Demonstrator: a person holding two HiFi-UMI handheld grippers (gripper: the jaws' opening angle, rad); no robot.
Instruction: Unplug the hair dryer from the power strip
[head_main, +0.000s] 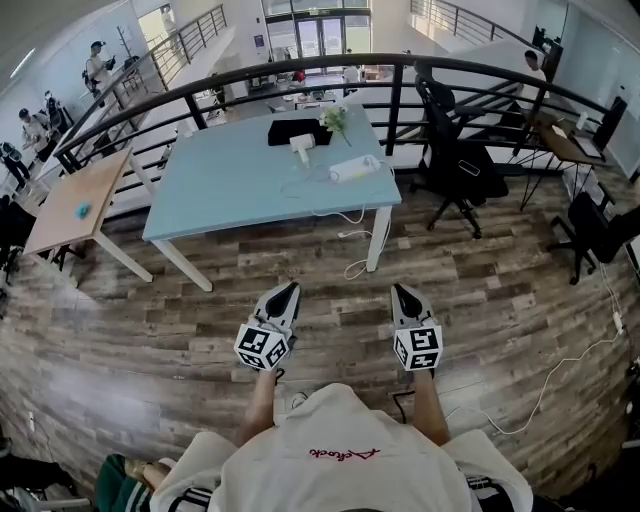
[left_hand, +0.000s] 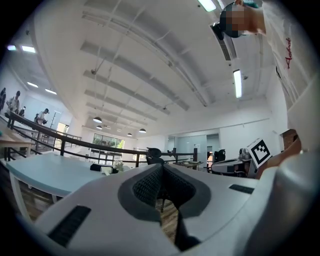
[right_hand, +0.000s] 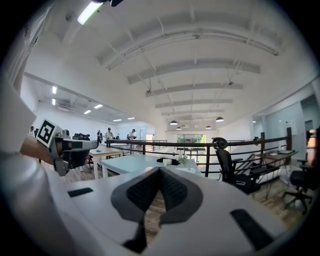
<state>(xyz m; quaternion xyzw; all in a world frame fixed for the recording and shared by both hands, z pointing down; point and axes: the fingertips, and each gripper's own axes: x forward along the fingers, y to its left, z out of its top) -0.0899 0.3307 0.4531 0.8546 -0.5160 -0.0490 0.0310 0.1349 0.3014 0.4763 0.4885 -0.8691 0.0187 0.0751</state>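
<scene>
On the far half of a light blue table (head_main: 230, 180) lies a white hair dryer (head_main: 302, 145) against a black pouch (head_main: 298, 131). A white power strip (head_main: 356, 168) rests near the table's right edge, with a white cord (head_main: 352, 240) trailing off to the floor. My left gripper (head_main: 289, 289) and right gripper (head_main: 401, 290) are held side by side over the wooden floor, well short of the table. Both are shut with nothing between the jaws. In the left gripper view the table (left_hand: 45, 175) is ahead on the left; in the right gripper view the table (right_hand: 135, 163) is straight ahead.
A black railing (head_main: 300, 70) runs behind the table. A black office chair (head_main: 455, 165) stands to the table's right, another chair (head_main: 595, 235) farther right. A small wooden table (head_main: 75, 205) is at the left. A white cable (head_main: 560, 365) lies on the floor at right. People stand far left.
</scene>
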